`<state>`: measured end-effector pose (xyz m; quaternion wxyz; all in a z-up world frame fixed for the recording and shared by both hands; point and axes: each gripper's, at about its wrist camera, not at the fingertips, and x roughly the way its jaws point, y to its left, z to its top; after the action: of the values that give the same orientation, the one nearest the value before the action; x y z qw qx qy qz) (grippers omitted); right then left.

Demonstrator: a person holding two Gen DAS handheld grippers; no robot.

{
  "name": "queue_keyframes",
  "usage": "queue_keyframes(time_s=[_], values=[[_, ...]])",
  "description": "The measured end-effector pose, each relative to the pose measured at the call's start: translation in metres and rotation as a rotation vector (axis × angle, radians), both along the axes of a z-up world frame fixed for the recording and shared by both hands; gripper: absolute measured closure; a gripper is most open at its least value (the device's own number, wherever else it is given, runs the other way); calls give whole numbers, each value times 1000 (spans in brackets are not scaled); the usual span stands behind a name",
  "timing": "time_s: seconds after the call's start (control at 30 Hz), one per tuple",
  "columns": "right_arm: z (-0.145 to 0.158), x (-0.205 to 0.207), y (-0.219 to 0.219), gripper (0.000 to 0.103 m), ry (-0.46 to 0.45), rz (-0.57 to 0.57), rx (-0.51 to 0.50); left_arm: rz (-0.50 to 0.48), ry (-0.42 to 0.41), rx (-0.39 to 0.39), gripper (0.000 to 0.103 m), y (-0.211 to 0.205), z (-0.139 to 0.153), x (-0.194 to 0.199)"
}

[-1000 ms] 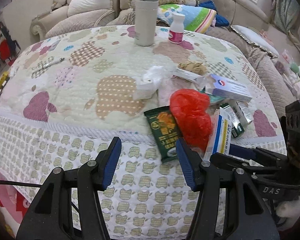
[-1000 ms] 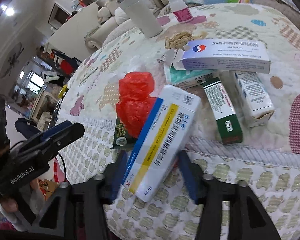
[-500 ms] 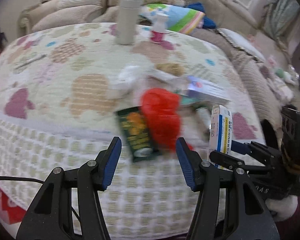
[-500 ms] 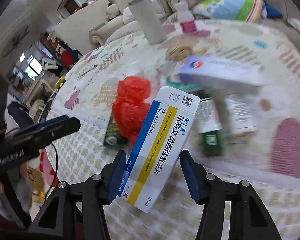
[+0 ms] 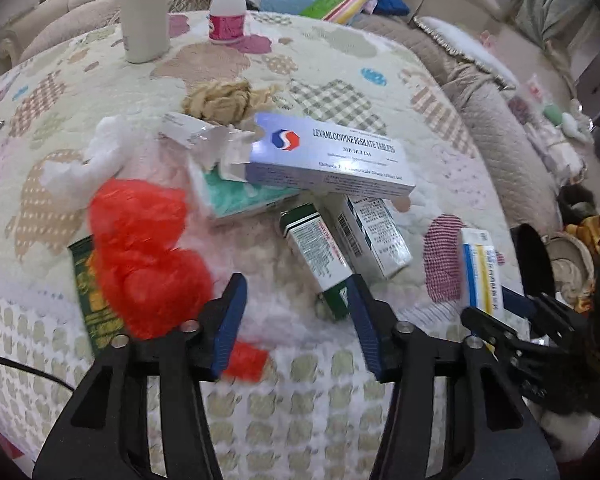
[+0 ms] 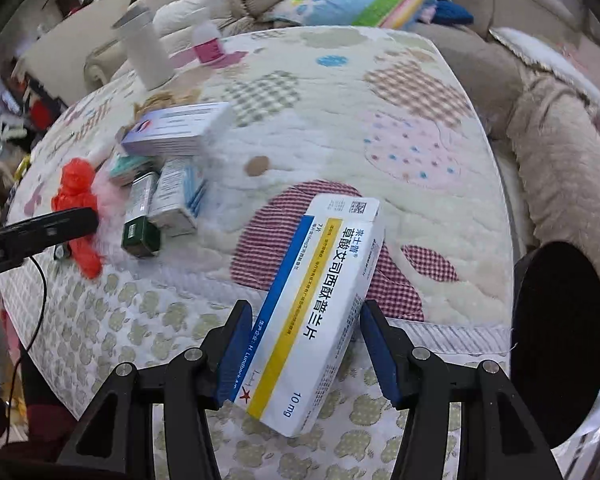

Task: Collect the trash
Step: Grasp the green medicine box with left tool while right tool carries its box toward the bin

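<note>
My right gripper (image 6: pixel 306 344) is shut on a white medicine box with blue and yellow stripes (image 6: pixel 316 312), held above the quilted table's front edge. The left wrist view shows that box (image 5: pixel 482 272) at far right. My left gripper (image 5: pixel 296 320) hangs over the trash pile with its jaws closing; only the end of a green-and-white box (image 5: pixel 316 252) lies just ahead of the right finger, untouched. A red plastic bag (image 5: pixel 140 256) on a green packet (image 5: pixel 86 292) sits to its left. A purple-white tablet box (image 5: pixel 328 156), a white box (image 5: pixel 376 232) and crumpled tissue (image 5: pixel 88 160) lie beyond.
A black round container (image 6: pixel 560 340) stands off the table's right front corner. A white tumbler (image 5: pixel 142 8) and a small pink-labelled bottle (image 5: pixel 227 8) stand at the back of the quilted table (image 5: pixel 340 52). Sofas with cushions surround it.
Both grippers have swung right along the table's front. The right one carried its box toward the black container. The left one now faces the boxes, past the green packet, jaws slightly narrower.
</note>
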<state>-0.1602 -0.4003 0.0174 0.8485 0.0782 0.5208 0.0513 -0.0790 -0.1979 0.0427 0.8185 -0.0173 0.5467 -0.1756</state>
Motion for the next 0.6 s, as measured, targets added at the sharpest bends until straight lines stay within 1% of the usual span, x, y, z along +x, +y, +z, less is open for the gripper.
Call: queue_keyframes(time_s=[0.1,0.17,0.27,0.33,0.37,0.4,0.43,0.47,0.5,0.57,0.6], values=[[0,2,-1,49,-18,-15,-2,19,-7,55,55,-9,-9,11],[0,4,0,49,-24,-26,-10,42,-5,17,55,-8,-12,18],[-1,9,3,47,-31,-36,-26,51,30,-12,55,-14,-17,26],[-2,11,6,40,-39,-34,-26,34,40,9,55,-20,-23,25],[-2,10,7,40,-48,-34,-26,21,25,27,56,-23,-24,22],[-3,11,7,40,-60,-36,-35,7,1,47,58,-25,-24,18],[-4,10,8,40,-70,-31,-42,-2,-7,45,65,-24,-23,15],[-4,8,9,42,-82,-25,-56,-4,4,25,73,-21,-23,15],[-4,6,9,51,-92,-23,-77,-4,16,12,73,-19,-22,14],[-4,3,6,52,-99,-14,-73,-14,23,-8,78,-15,-17,11],[-3,1,4,52,-102,-17,-61,-22,14,-23,78,-14,-11,8]])
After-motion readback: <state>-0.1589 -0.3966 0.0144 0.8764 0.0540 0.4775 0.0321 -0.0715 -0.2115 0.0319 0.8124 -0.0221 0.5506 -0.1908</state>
